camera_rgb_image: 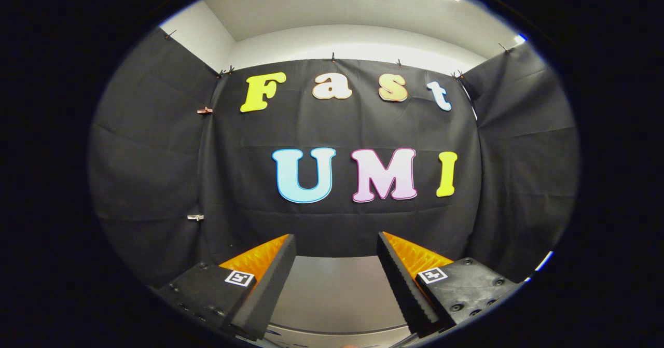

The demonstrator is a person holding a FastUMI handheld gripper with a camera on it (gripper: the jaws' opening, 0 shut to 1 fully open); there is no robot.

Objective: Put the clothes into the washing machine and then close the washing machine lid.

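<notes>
My gripper (336,244) is open, its two fingers (275,270) spread wide with nothing between them. It points level at the black cloth wall (337,218) of the booth. Below and between the fingers lies a pale grey flat surface (337,291) that runs up to the foot of the cloth; I cannot tell whether it belongs to the washing machine. A light curved edge (332,332) shows just beneath the fingers.
Black cloth walls (150,156) close the booth on the left, back and right, clipped up along the top. Above them are a white wall and ceiling (353,21) with a light strip.
</notes>
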